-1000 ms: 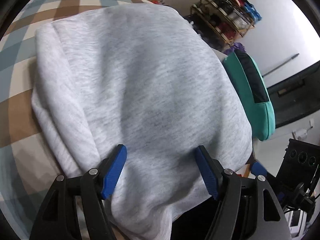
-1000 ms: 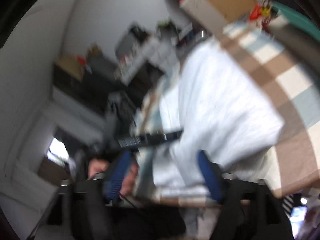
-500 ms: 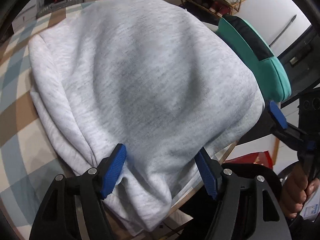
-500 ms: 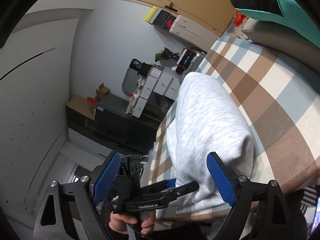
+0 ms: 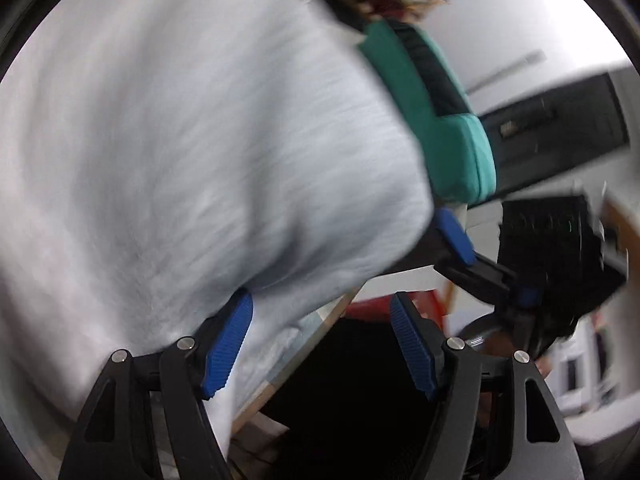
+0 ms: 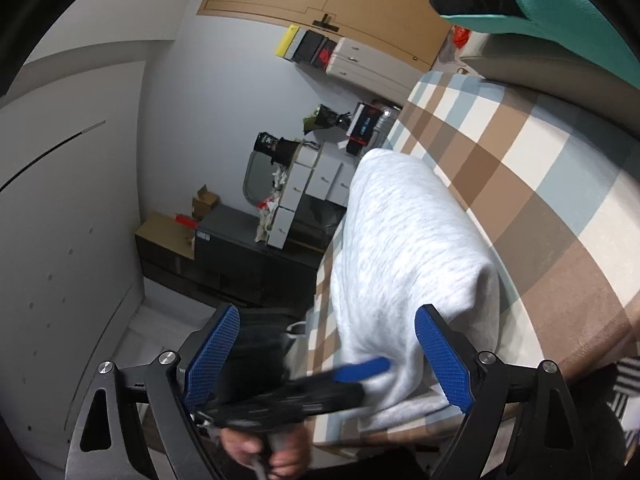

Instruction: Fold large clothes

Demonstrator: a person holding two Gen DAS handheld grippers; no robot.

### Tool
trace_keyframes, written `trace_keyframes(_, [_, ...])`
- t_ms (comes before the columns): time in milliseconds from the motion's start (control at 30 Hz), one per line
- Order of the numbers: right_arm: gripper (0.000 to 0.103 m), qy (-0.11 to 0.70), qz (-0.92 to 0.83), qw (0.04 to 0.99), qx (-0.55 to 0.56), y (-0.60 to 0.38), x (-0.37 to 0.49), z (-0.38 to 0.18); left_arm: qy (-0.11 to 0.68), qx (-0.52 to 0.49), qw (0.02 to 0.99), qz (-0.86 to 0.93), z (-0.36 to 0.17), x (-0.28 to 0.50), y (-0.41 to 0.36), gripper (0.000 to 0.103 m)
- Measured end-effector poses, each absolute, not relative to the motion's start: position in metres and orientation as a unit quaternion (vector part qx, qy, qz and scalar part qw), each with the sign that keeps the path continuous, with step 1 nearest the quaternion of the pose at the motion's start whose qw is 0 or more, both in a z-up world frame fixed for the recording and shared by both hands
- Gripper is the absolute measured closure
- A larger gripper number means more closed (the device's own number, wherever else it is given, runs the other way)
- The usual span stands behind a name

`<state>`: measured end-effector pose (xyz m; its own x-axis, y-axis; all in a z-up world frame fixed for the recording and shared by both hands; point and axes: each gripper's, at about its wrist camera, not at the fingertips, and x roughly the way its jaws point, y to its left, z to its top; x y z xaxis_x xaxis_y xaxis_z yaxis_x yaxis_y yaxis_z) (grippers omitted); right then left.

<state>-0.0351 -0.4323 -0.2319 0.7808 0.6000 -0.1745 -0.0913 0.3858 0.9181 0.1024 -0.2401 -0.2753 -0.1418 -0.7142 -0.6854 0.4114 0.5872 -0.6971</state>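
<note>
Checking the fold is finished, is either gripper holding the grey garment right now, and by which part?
Neither. Left gripper and right gripper stand open, clear of the folded grey garment.

Light heather-grey fleece sweatshirt [image 6: 404, 248], folded into a thick layered bundle, lying flat on brown, blue and cream checked tablecloth [image 6: 560, 184], near corner overhanging table edge.

A second ago the left gripper [image 5: 320, 344] had both blue pads over the grey garment [image 5: 192, 152]; now it has slid toward 4 o'clock, so only its left pad lies against the cloth while the right pad hangs past the table edge [image 5: 296, 356]. The right gripper [image 6: 328, 356] has rolled and spread wider, nothing between its pads. Its view has sharpened, while the left view has blurred.
</note>
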Motion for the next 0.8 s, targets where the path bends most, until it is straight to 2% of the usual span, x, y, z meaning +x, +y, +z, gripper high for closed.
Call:
trace_keyframes(167, [0.011,0.26,0.205,0.792,0.512,-0.435,-0.034,-0.234,0.604,-0.104,0.656,-0.44,-0.244,0.087,-0.226,0.041])
trace_keyframes(300, [0.011,0.264,0.203,0.803,0.494,-0.431,-0.034,-0.229,0.537,-0.094,0.715,-0.437,-0.215,0.081,-0.203,0.041])
trace_keyframes(433, [0.011,0.266,0.193,0.809,0.487,-0.428,-0.033,-0.227,0.606,-0.073,0.684,-0.399,-0.272,0.09,-0.212,0.044])
trace_keyframes(533, [0.011,0.293,0.177,0.825,0.45,-0.42,-0.027,-0.217,0.601,-0.066,0.688,-0.401,-0.246,0.085,-0.212,0.043])
trace_keyframes(600, [0.011,0.319,0.17,0.854,0.375,-0.412,-0.018,-0.195,0.571,-0.091,0.706,-0.409,-0.221,0.086,-0.199,0.043])
trace_keyframes(667, [0.011,0.333,0.154,0.88,0.304,-0.409,-0.007,-0.172,0.529,-0.097,0.752,-0.381,-0.198,0.091,-0.176,0.038])
trace_keyframes(700, [0.011,0.336,0.148,0.889,0.273,-0.408,-0.001,-0.163,0.522,-0.096,0.774,-0.344,-0.196,0.098,-0.167,0.025])
trace_keyframes(733, [0.01,0.338,0.141,0.9,0.238,-0.409,0.01,-0.153,0.526,-0.103,0.788,-0.302,-0.199,0.106,-0.157,0.016])
trace_keyframes(800, [0.008,0.35,0.113,0.912,0.183,-0.412,0.036,-0.145,0.549,-0.138,0.785,-0.253,-0.218,0.125,-0.138,0.016])
